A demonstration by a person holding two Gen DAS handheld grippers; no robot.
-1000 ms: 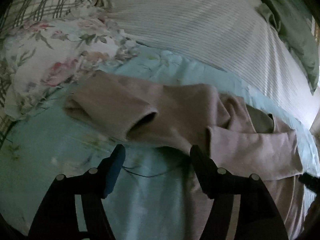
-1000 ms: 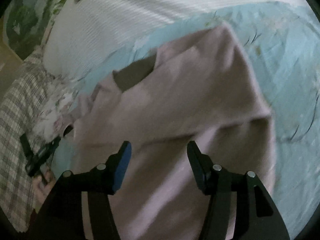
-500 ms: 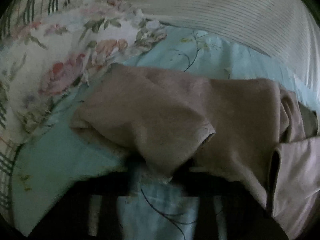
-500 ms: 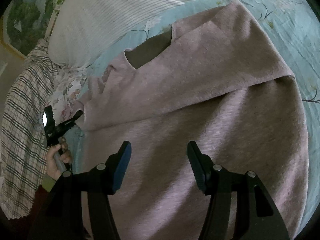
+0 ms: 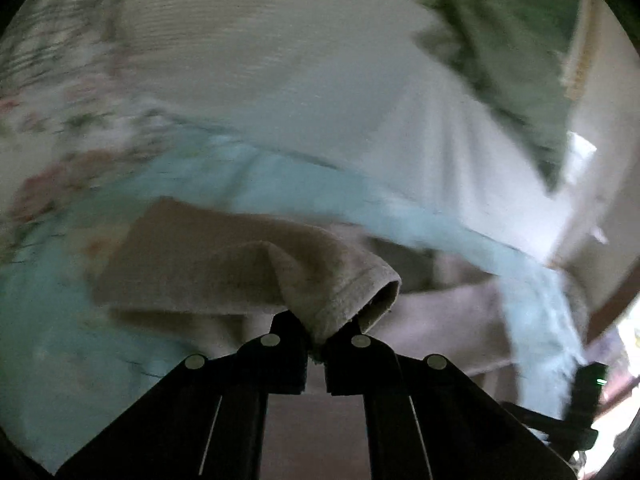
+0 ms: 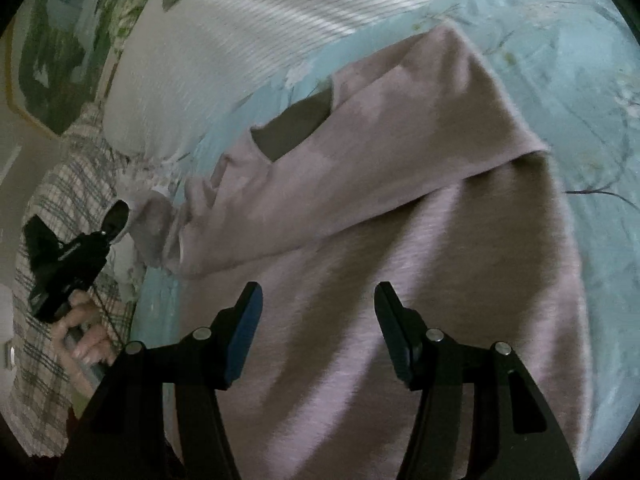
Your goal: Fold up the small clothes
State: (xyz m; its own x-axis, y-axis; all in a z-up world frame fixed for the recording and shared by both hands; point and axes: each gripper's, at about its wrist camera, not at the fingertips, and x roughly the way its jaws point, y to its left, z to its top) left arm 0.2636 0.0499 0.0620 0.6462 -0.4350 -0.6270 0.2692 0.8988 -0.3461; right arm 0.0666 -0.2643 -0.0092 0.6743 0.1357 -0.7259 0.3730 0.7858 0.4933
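A dusty-pink sweater lies on a light blue floral bedsheet, its right sleeve folded across the body. My left gripper is shut on the cuff of the left sleeve and holds it lifted off the sheet. In the right wrist view the left gripper shows at the far left, at the sleeve end. My right gripper is open and empty, hovering over the sweater's lower body.
A white striped pillow and a green patterned pillow lie at the head of the bed. A floral pillow and plaid fabric lie at the left side.
My left gripper moved onto the sleeve cuff, closed on it and lifted it, swinging to the right. My right gripper stayed open over the sweater's body.
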